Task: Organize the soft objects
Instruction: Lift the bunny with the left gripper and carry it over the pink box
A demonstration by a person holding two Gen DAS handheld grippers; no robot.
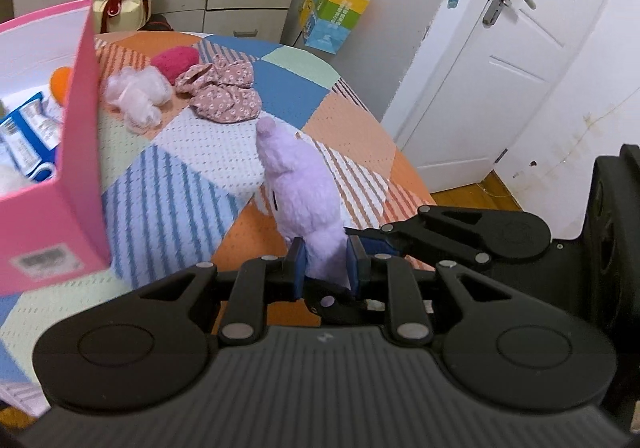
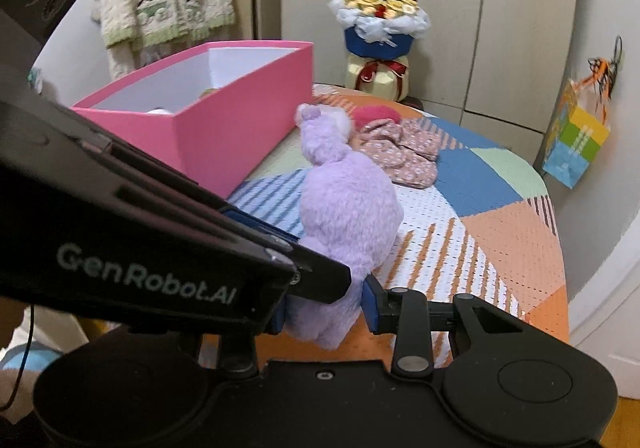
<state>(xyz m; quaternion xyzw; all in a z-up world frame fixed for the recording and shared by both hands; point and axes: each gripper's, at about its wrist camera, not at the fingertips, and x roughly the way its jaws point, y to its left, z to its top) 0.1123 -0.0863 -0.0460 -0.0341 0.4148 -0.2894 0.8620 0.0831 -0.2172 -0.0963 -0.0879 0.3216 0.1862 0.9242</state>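
So the patchwork bedspread [image 1: 192, 176] takes up most of the scene, with the pink box [image 2: 224, 136] sitting open on its far left side, already holding a few things. Both claws are clenched on the same purple plush toy [image 2: 348, 208]: the left gripper [image 1: 326, 262] pinches its lower end, and the right gripper [image 2: 326, 312] squeezes it just beside that. The toy looks lifted off the bed, near the box. Floral fabric piece [image 1: 224, 96], a white fluffy toy [image 1: 136, 96] and something red and fuzzy [image 1: 176, 62] wait further back. I'd say it's mid-carry; next it needs lifting over the box wall, then both let go.
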